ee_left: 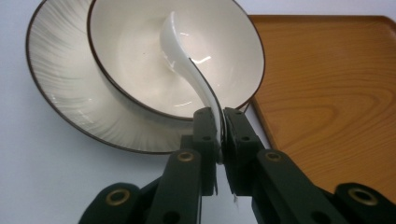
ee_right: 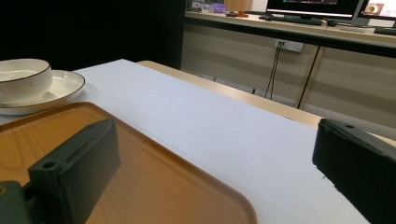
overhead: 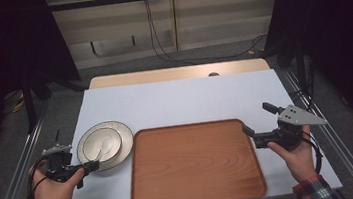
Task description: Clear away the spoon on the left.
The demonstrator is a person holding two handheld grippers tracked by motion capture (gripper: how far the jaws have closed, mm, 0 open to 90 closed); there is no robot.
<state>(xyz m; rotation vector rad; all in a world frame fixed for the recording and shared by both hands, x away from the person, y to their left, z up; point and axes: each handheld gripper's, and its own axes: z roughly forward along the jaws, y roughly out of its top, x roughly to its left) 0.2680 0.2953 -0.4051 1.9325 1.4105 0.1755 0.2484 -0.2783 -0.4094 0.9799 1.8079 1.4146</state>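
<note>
spoon handle pinched at the bowl's rim

surface (overhead: pixel 179 99), covered in pale sheet, carries everything, with a wooden edge showing at its far side. wooden tray (overhead: pixel 195 163) lies at the near middle, its rounded corners raised in a low lip, nothing resting on it. just beside the tray's left edge sits a round plate (overhead: pixel 124 135) with a dark rim line and faint streaks, and on the plate stands a white bowl (overhead: pixel 100 144) with the same dark rim. a white spoon (ee_left: pixel 184 56) lies in the bowl, its scoop down near the middle and its handle rising over the near rim. left tool (ee_left: pixel 220 135), held in the person's left hand (overhead: pixel 51 191) at the near left corner, has its black jaws pressed together on the end of that handle, pinching it just outside the bowl's edge. right tool (overhead: pixel 257 120), held in the right hand (overhead: pixel 297 158) at the tray's right side, hangs over the tray's far right corner with its jaws spread wide and nothing between them.
</note>
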